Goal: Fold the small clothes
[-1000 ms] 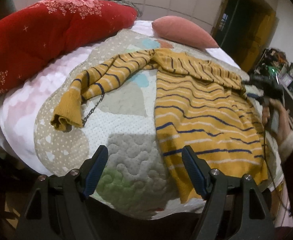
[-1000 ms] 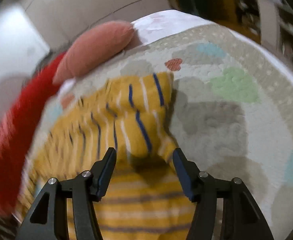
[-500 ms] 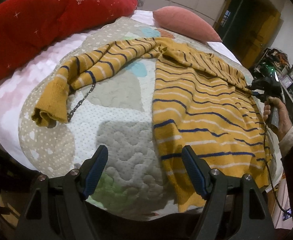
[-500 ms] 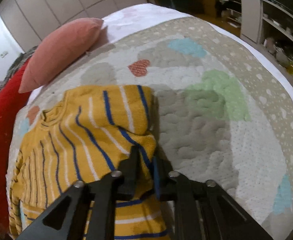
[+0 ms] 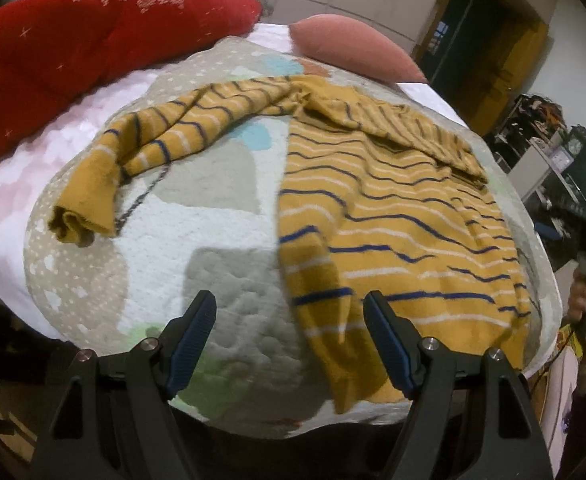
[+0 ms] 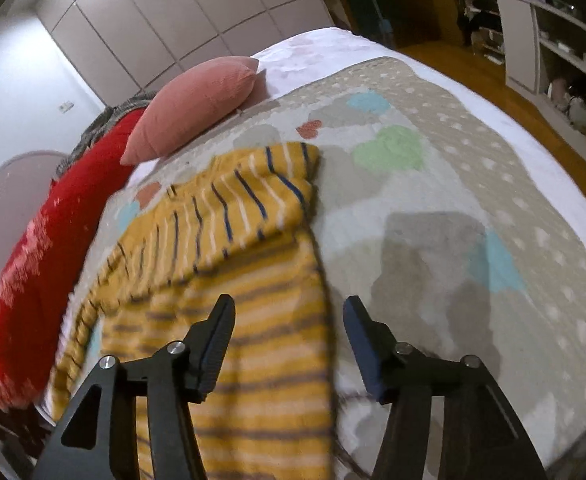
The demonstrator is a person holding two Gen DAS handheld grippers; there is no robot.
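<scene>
Currently, left wrist view: left gripper (image 5: 289,326) has its jaws spread wide, holding nothing, hovering over the near hem of the mustard striped sweater (image 5: 393,220). Sweater lies flat on the patchwork quilt (image 5: 197,220), one sleeve (image 5: 161,144) stretched out toward the red pillow (image 5: 93,36). Right wrist view: right gripper (image 6: 289,330) also spread, empty, above the sweater's edge (image 6: 229,280); other sleeve (image 6: 261,196) folded across the body. Pink cushion (image 6: 197,108) behind.

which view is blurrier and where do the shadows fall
Right wrist view: motion blur smears the sweater and red pillow; a dark shadow lies on the quilt. Left wrist view: mostly sharper, with a grey shadow on the quilt.
</scene>
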